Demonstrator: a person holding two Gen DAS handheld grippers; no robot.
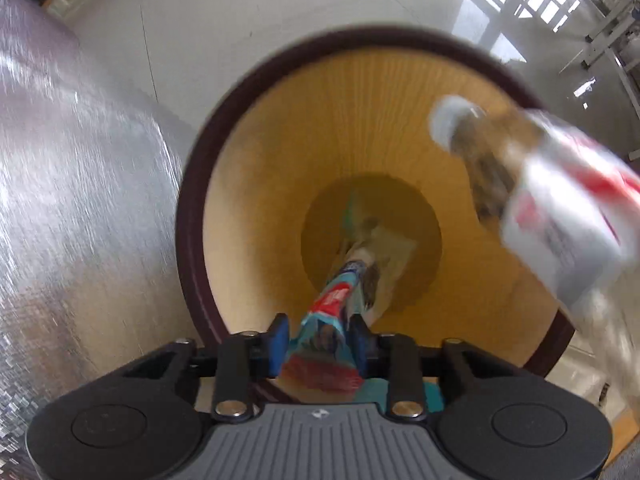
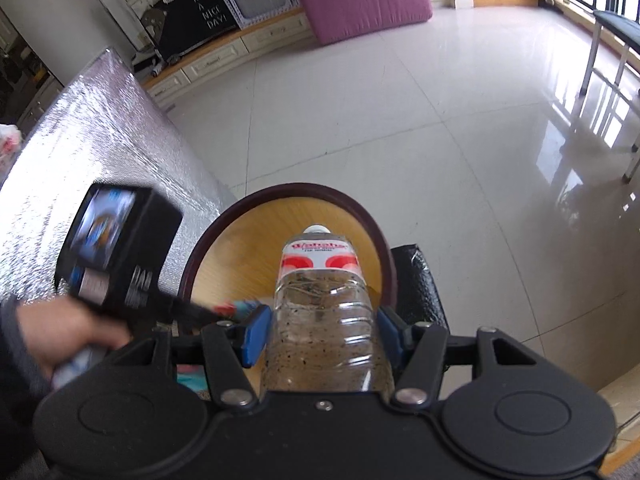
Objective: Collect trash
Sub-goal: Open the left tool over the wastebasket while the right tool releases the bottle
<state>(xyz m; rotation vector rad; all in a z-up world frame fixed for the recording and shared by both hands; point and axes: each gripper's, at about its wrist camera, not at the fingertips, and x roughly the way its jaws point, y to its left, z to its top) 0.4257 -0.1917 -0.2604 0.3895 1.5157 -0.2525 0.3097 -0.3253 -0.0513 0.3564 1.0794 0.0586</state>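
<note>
The trash here is two pieces: a teal and red wrapper (image 1: 334, 320) and a clear plastic bottle (image 2: 320, 320) with dark specks inside. In the left wrist view your left gripper (image 1: 320, 344) points straight down into a round bin (image 1: 192, 240) with a dark rim and yellow wooden walls. The wrapper stands between the blue pads (image 1: 280, 340), stretching from the lower middle of the frame toward the bin's floor; the picture is blurred, so you cannot tell whether the pads press on it or only flank it. Some brownish paper (image 1: 392, 252) lies at the bottom of the bin, in the middle of the frame. The bottle shows blurred at the right edge of that view, white cap (image 1: 450, 120) toward the bin's mouth. In the right wrist view your right gripper (image 2: 320, 334) pinches the bottle by its ribbed body, both pads against its sides, cap pointing away over the bin's rim. At lower left of that frame your hand (image 2: 60, 336) grips the handle of the left gripper. A silvery textured table (image 2: 92, 152) sits left of the bin, on a glossy white tiled floor (image 2: 440, 120).
</note>
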